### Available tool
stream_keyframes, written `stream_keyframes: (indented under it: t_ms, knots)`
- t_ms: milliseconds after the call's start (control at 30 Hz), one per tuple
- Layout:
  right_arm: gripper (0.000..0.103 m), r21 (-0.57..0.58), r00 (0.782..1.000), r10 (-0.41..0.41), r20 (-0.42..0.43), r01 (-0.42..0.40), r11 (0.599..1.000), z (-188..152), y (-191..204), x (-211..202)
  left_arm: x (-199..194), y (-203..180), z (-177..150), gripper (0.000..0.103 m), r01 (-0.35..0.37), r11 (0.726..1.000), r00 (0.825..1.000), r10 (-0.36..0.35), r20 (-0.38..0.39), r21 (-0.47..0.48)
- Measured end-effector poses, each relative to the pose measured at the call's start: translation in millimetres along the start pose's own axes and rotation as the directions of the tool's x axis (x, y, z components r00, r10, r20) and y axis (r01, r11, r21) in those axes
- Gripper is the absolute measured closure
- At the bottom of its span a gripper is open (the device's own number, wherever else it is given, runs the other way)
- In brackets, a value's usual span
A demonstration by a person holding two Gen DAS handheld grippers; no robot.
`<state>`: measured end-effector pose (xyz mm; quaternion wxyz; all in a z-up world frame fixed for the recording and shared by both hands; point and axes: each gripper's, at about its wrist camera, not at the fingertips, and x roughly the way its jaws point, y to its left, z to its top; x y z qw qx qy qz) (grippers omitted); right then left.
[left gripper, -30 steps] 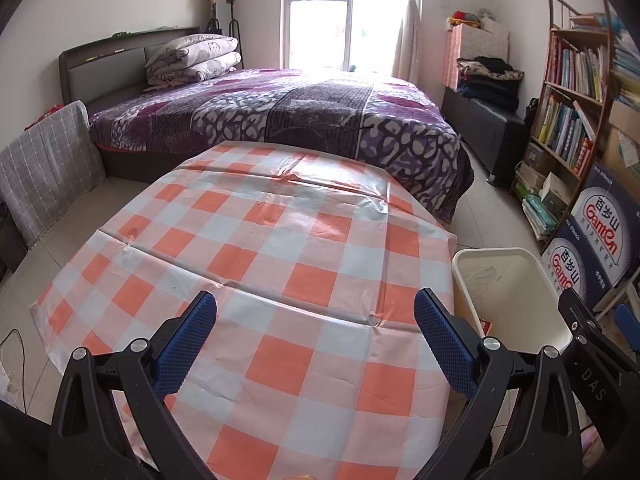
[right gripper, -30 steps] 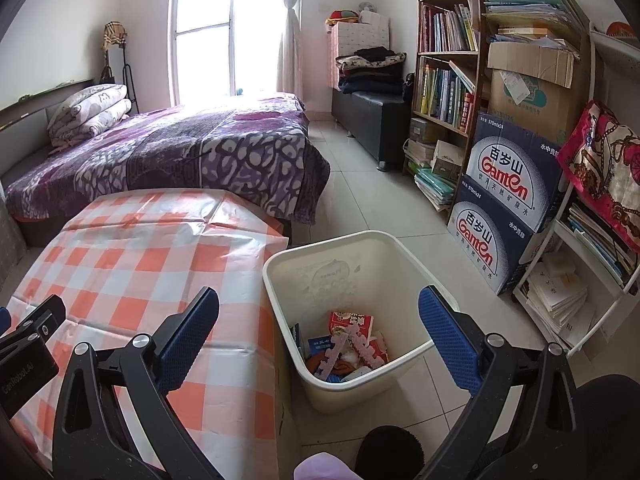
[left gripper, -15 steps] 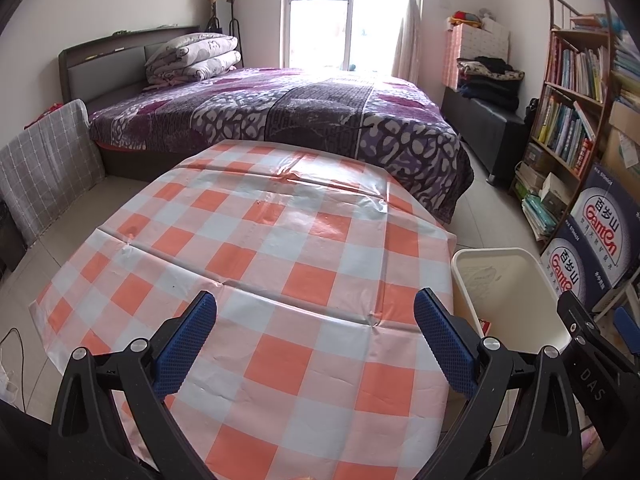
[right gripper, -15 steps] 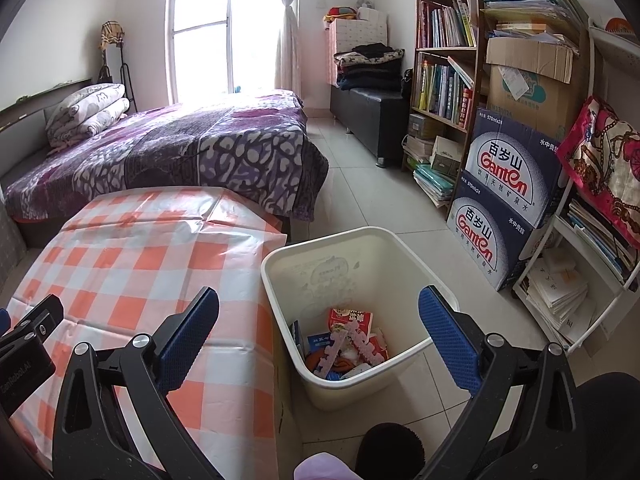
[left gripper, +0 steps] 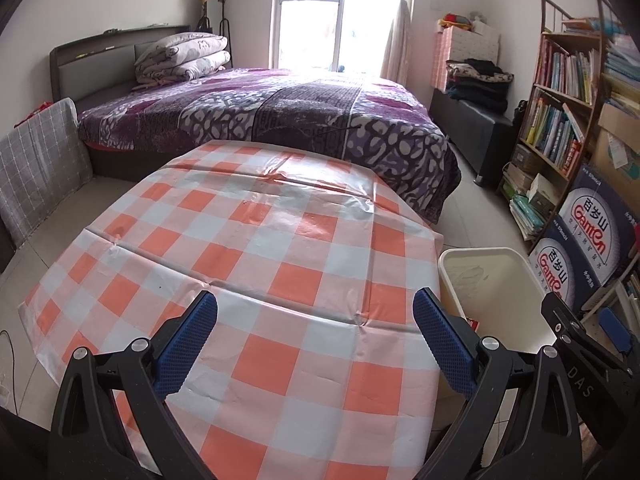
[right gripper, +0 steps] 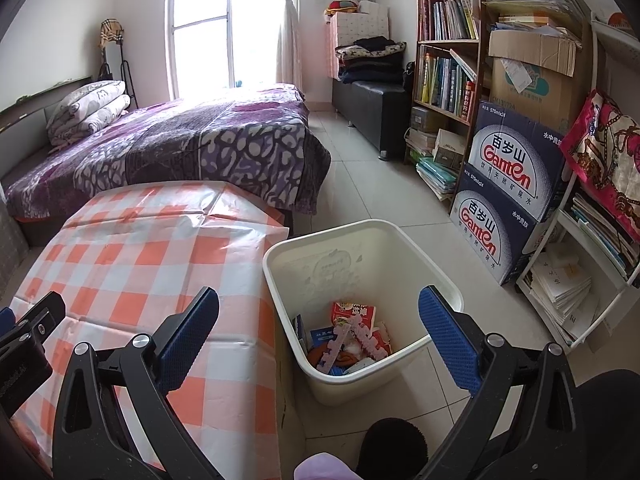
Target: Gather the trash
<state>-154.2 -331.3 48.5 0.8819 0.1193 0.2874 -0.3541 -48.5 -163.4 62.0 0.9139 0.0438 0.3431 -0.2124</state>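
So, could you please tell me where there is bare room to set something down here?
The checked tablecloth is bare from the bed edge to the left gripper. Floor tiles between bed and water boxes are open. The white bin bottom is crowded with trash.
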Motion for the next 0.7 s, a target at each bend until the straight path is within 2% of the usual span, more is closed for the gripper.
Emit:
stream_keyframes:
  t_ms: [700]
  knots:
    - [0.007,0.005,1.000,-0.002,-0.005,0.002,1.000,-1.0,-2.9,-0.1,3.3,4.3,0.4,0.008,-0.014,1.000,1.000,0.014,-0.014,-0.010]
